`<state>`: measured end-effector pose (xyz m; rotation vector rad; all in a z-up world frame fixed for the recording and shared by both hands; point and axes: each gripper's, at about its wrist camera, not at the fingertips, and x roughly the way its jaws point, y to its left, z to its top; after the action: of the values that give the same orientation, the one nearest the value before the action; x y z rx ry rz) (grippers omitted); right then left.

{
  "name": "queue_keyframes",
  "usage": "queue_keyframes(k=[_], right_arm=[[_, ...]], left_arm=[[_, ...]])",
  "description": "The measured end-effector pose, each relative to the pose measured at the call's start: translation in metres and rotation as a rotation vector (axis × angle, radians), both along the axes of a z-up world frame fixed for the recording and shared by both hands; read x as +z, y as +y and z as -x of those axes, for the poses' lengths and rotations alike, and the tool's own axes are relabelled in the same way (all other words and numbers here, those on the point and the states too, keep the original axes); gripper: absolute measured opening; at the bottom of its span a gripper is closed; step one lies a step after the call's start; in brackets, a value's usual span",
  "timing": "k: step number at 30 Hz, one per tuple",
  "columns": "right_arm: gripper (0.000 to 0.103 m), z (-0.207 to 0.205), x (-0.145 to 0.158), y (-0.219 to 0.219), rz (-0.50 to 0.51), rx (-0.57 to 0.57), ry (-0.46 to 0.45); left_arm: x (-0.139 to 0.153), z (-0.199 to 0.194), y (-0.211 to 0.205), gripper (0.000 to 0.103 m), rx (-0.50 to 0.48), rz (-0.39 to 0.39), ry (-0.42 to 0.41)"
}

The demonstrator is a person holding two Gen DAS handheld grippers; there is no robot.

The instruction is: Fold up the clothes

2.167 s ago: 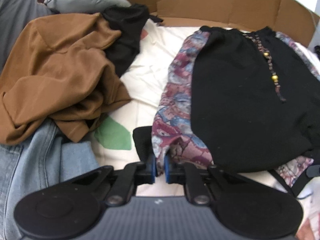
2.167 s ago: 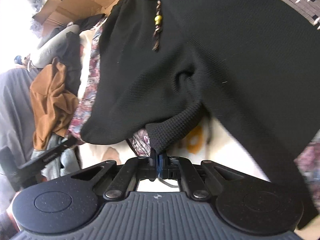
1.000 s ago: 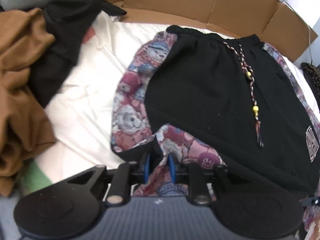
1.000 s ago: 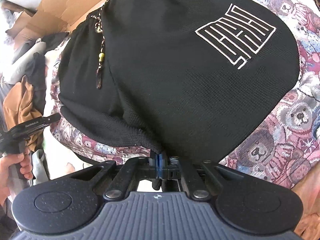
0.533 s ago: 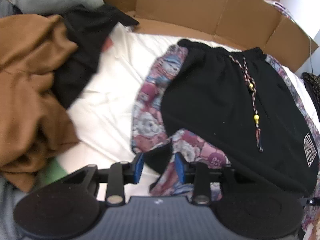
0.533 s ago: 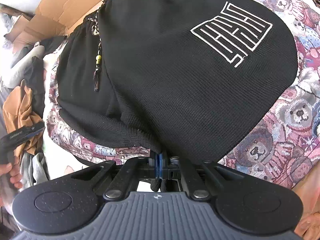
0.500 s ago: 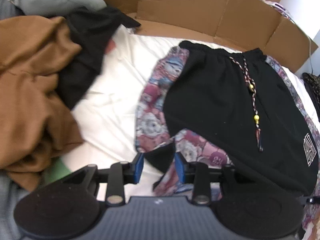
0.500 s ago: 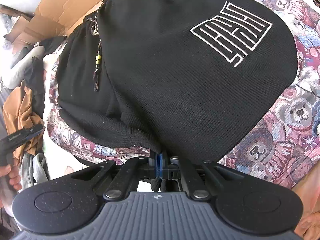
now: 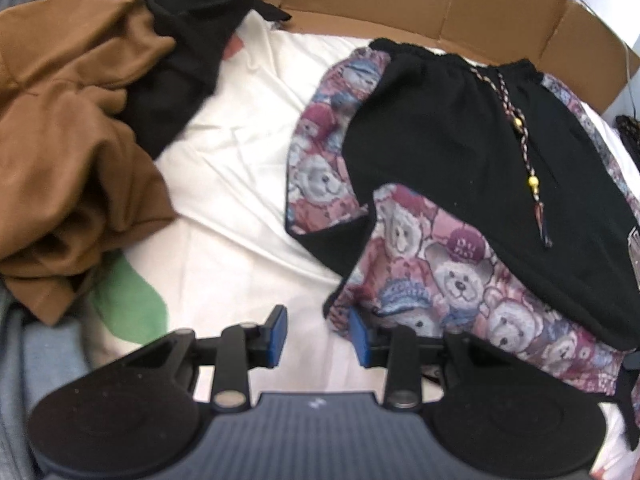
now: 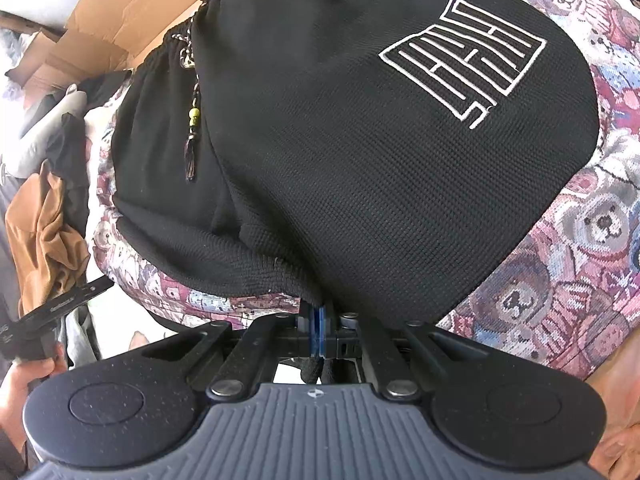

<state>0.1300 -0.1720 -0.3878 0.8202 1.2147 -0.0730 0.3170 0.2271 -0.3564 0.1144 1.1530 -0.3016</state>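
- Left wrist view: the left gripper [image 9: 317,336] is seen parted and empty; the black shorts [image 9: 460,152] are spread just ahead and to its right.
- Right wrist view: the right gripper [image 10: 319,330] is clamped on the shorts' hem, judged to anchor that edge for folding.

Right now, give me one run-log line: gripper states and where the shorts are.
left gripper: open, empty | right gripper: shut on black shorts hem | shorts: flat on teddy-bear fabric | brown garment: unfolded, far left

White sheet [image 9: 240,152], black bear-print shorts [image 9: 432,152], brown garment [image 9: 68,128], black garment [image 9: 180,64]
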Motion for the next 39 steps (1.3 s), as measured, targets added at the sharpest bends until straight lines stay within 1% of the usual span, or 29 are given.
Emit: queue_keyframes(k=[5, 9, 12, 13, 15, 17, 19, 24, 27, 29, 33, 39], right_arm=[[0.0, 0.0, -0.001, 0.0, 0.0, 0.0, 0.0], [0.0, 0.002, -0.001, 0.0, -0.005, -0.008, 0.0], [0.0, 0.006, 0.0, 0.0, -0.02, -0.021, -0.008], [0.002, 0.008, 0.0, 0.0, -0.027, -0.026, -0.011], [0.002, 0.013, 0.003, -0.001, -0.048, -0.042, -0.021], [0.006, 0.016, 0.005, 0.001, -0.067, -0.039, -0.027], [0.007, 0.017, 0.005, 0.005, -0.077, -0.029, -0.033], [0.007, 0.017, -0.007, 0.014, -0.086, -0.004, 0.001], [0.006, 0.018, -0.012, 0.02, -0.076, 0.013, -0.001], [0.002, 0.018, -0.012, 0.023, -0.074, 0.026, -0.008], [0.001, 0.024, -0.001, 0.027, -0.087, 0.04, -0.009], [0.0, 0.034, 0.021, 0.032, -0.1, 0.065, 0.016]], left_arm=[[-0.008, 0.0, -0.009, 0.037, -0.005, 0.007, -0.02], [-0.013, -0.002, -0.017, 0.044, -0.024, -0.011, -0.052], [-0.018, -0.005, -0.024, 0.045, -0.038, -0.016, -0.071], [-0.019, -0.006, -0.026, 0.045, -0.041, -0.017, -0.074], [-0.021, -0.006, -0.031, 0.043, -0.046, -0.017, -0.077], [-0.022, -0.006, -0.035, 0.038, -0.056, -0.024, -0.08], [-0.022, -0.004, -0.037, 0.033, -0.069, -0.032, -0.085], [-0.017, -0.004, -0.038, 0.012, -0.079, -0.04, -0.061], [-0.011, 0.0, -0.035, 0.011, -0.066, -0.048, -0.049], [-0.007, 0.003, -0.029, 0.011, -0.045, -0.052, -0.041], [0.006, 0.014, -0.01, 0.01, 0.018, -0.033, -0.021], [0.038, 0.048, 0.009, 0.01, 0.07, -0.041, -0.005]])
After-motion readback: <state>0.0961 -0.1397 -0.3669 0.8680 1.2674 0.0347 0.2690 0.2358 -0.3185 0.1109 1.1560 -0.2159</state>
